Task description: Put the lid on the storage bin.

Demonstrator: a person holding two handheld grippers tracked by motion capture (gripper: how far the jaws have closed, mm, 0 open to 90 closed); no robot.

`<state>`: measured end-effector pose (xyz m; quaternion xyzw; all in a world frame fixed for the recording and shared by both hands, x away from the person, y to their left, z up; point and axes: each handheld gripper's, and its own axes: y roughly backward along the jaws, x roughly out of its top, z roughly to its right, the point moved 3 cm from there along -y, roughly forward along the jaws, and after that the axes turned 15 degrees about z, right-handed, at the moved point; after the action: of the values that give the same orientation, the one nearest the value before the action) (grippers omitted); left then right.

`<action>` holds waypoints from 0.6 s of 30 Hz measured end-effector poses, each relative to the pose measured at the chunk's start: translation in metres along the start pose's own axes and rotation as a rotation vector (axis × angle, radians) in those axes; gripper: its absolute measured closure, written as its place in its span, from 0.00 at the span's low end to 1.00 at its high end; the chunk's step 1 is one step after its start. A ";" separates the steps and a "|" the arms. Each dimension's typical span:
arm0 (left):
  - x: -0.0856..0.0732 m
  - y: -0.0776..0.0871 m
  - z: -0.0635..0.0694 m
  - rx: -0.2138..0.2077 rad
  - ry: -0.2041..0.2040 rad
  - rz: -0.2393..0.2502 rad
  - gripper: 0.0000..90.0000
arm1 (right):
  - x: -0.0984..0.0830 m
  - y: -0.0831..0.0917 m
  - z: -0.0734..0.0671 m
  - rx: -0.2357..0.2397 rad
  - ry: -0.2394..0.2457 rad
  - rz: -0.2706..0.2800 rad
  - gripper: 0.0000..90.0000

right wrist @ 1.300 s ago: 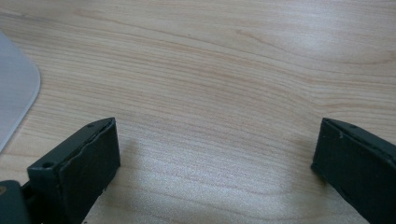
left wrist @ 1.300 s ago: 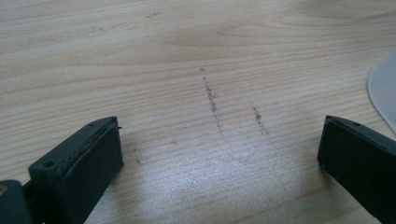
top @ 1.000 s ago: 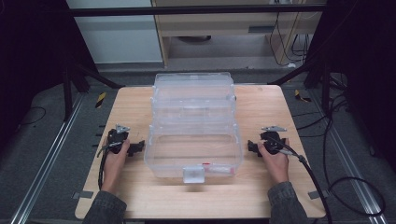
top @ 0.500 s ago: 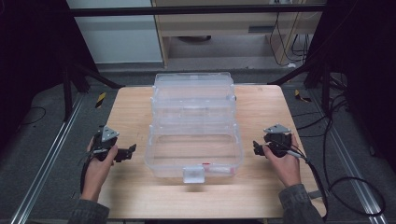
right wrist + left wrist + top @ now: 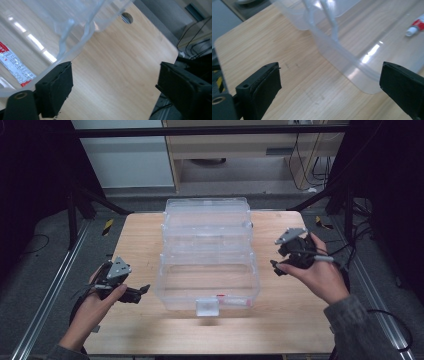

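Between the two pairs of tongs, on the wooden worktop [image 5: 140,240], stands the clear plastic box [image 5: 207,255]. Left tongs [image 5: 142,291] gape wide and empty, just beside the box's near left corner, touching nothing. Right tongs [image 5: 276,267] are also apart and empty, their jaws having just been closing slightly. Inside the box a red-and-white tube [image 5: 417,25] is cut off at the frame edge, its print unreadable.
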<state>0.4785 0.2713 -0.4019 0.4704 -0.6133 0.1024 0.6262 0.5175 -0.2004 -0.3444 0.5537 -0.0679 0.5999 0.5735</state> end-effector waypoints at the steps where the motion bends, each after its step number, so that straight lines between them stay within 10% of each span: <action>1: 0.000 0.000 0.000 0.000 0.000 0.000 0.04 | 0.007 -0.001 0.003 0.011 0.017 -0.009 0.20; 10: 0.041 -0.013 0.021 -0.167 -0.108 -0.069 0.04 | 0.077 -0.027 0.027 0.076 0.194 -0.047 0.32; 18: 0.052 -0.017 0.039 -0.249 -0.155 -0.070 0.05 | 0.114 -0.046 0.020 0.215 0.284 -0.028 0.52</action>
<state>0.4764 0.2108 -0.3728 0.4167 -0.6509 -0.0331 0.6337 0.5949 -0.1293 -0.2774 0.5223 0.0861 0.6678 0.5232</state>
